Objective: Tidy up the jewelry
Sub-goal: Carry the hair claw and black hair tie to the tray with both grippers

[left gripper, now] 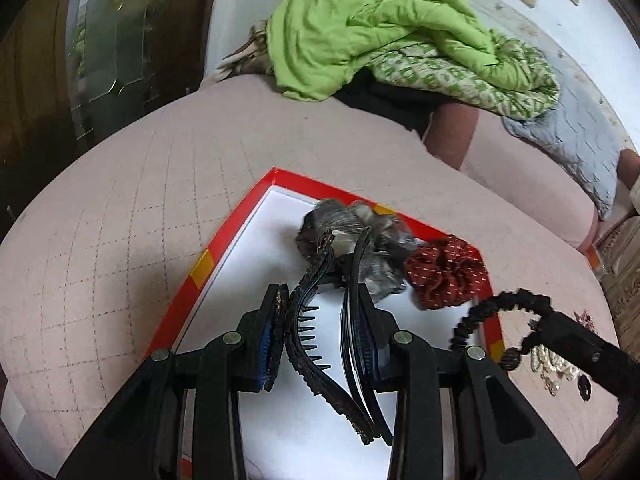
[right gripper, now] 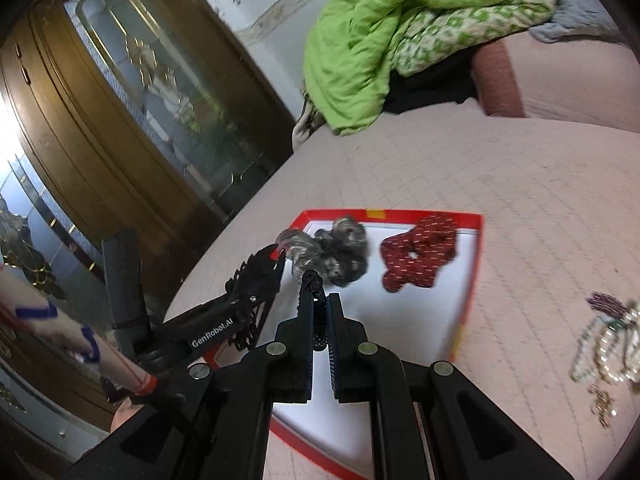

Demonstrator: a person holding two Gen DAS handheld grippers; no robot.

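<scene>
two tongs are over the red box (left gripper: 224, 236) on the bed. the left tongs (left gripper: 320, 312) are part way spread, with a black hair clip (left gripper: 316, 320) sitting between the fingers, right over the white floor of the box. the right tongs (right gripper: 320, 320) are pressed on a black stretchy band (right gripper: 316, 312), just past the box's near edge. ahead of both lie the grey scrunchie (right gripper: 336, 252) and red scrunchie (right gripper: 416, 252). the clip could slide out crooked or land on the grey one. the pearl pile (right gripper: 608, 352) waits off to the right.
</scene>
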